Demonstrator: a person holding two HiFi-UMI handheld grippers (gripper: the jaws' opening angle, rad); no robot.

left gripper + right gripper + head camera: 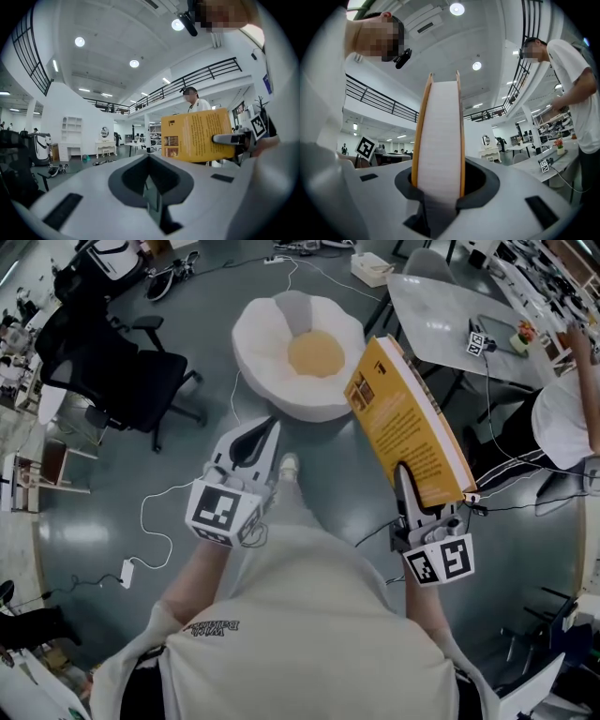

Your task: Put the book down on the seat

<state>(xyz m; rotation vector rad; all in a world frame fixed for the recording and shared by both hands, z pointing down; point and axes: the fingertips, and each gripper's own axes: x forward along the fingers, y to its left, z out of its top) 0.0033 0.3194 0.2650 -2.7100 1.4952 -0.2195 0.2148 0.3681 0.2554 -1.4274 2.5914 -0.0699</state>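
Head view: my right gripper (405, 486) clamps the yellow paperback book (405, 413) upright in the air beside the round white cushioned seat (267, 348), not yet on it. My left gripper (258, 437), jaws together, holds nothing.

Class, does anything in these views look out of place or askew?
The yellow paperback book stands tilted in the air, clamped by its lower edge in the right claw, not on the round white cushion seat.

Your thick yellow book (405, 418) stood tilted on end in the air, white pages edge-on, by the right rim of the round white seat (264, 352); its yellowish centre was perhaps a cushion.
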